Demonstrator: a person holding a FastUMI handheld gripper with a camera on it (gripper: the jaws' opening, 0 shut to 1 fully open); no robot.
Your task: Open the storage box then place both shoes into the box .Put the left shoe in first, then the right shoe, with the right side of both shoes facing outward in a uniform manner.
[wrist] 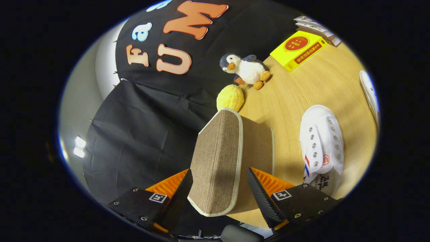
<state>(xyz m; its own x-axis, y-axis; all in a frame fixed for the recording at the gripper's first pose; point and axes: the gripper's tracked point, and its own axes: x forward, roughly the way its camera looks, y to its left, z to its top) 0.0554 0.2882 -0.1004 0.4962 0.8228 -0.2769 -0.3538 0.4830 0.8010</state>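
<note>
The storage box's lid (216,151), a brown woven panel with pale trim, stands raised on edge between my fingers. My gripper (220,171) is shut on it, one finger against each side of its rim. Behind the lid is another brown face of the box (257,148), resting on the wooden table (295,97). A white lace-up shoe (322,144) lies on the table just beyond my right finger, beside the box. A sliver of a second white shoe (369,90) lies farther out past the first one. The whole scene looks strongly tilted.
A yellow plush ball (230,97) sits right behind the lid, with a plush penguin (247,69) beyond it near the black cloth wall. A yellow book (297,48) and a small stack of books (319,28) lie at the table's far end.
</note>
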